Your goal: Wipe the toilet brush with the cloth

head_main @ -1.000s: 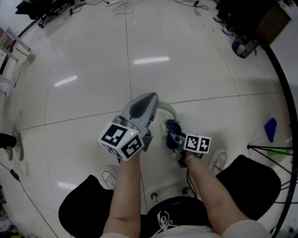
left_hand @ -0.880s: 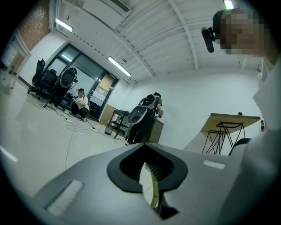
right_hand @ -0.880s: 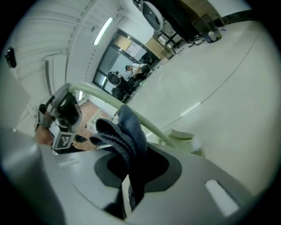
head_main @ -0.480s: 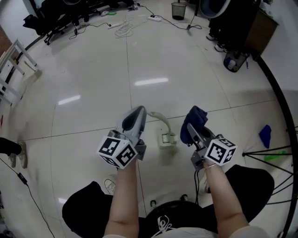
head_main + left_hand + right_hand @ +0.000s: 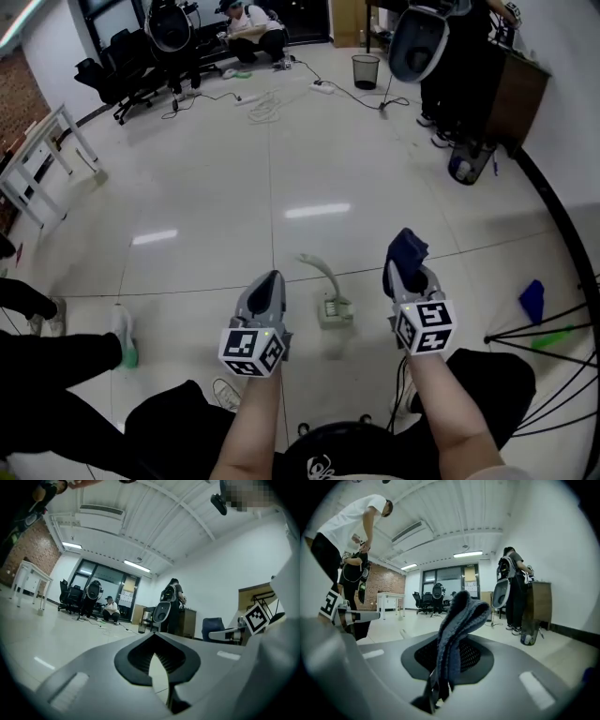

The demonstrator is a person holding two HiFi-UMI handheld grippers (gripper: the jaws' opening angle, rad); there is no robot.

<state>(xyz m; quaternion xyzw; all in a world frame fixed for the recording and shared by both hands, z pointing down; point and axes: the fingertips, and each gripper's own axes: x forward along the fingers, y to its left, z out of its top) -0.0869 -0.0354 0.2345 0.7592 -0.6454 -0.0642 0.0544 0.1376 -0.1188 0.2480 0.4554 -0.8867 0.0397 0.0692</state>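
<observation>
The toilet brush [image 5: 330, 298], pale green with a curved handle, lies on the white floor between my two grippers and touches neither. My left gripper [image 5: 270, 281] hovers to its left, jaws together with nothing between them; in the left gripper view [image 5: 157, 667] only a thin slit of floor shows between the pads. To the right of the brush and apart from it, my right gripper [image 5: 405, 267] is shut on a dark blue cloth [image 5: 407, 247]. In the right gripper view [image 5: 440, 677] the folded cloth [image 5: 461, 616] stands up out of the jaws.
A person's dark-trousered leg [image 5: 56, 352] and shoe [image 5: 123, 337] reach in from the left. At the right lie a blue object [image 5: 531, 298] and black tripod legs [image 5: 534, 333]. Farther back are cables [image 5: 262, 103], a waste bin [image 5: 366, 67], chairs, people and a white table [image 5: 42, 155].
Both grippers have drawn apart from the brush, the right one moving right with the cloth. The brush now lies alone on the floor. The view has tilted up, and a leg has appeared at left.
</observation>
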